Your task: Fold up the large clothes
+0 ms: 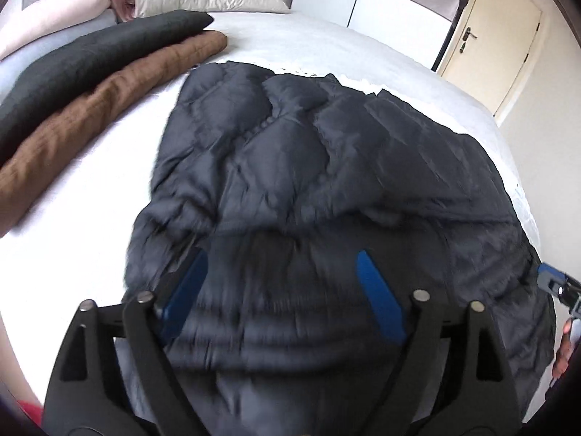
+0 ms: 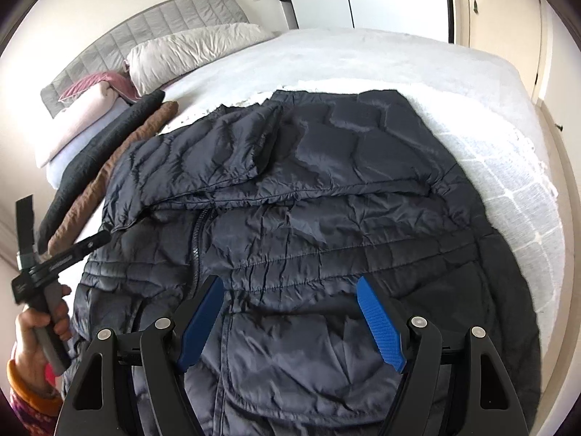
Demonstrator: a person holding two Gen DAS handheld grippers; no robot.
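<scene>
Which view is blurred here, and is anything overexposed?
Left wrist view: the dark puffer jacket smears with motion blur near the left gripper. Right wrist view: sharp, its quilting crisp. Both: fisheye bending, dark corners, white bedspread nearly washed out.

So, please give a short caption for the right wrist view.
Right gripper, jaws open, above a dark quilted jacket spread on a white bed.

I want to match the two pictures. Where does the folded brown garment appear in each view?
Left wrist view: the folded brown garment lies at upper left, running diagonally on the bed, left of the dark puffer jacket.
Right wrist view: it is at middle left, partly behind the jacket's edge.
Shared landmark: the folded black garment lying alongside it.
</scene>
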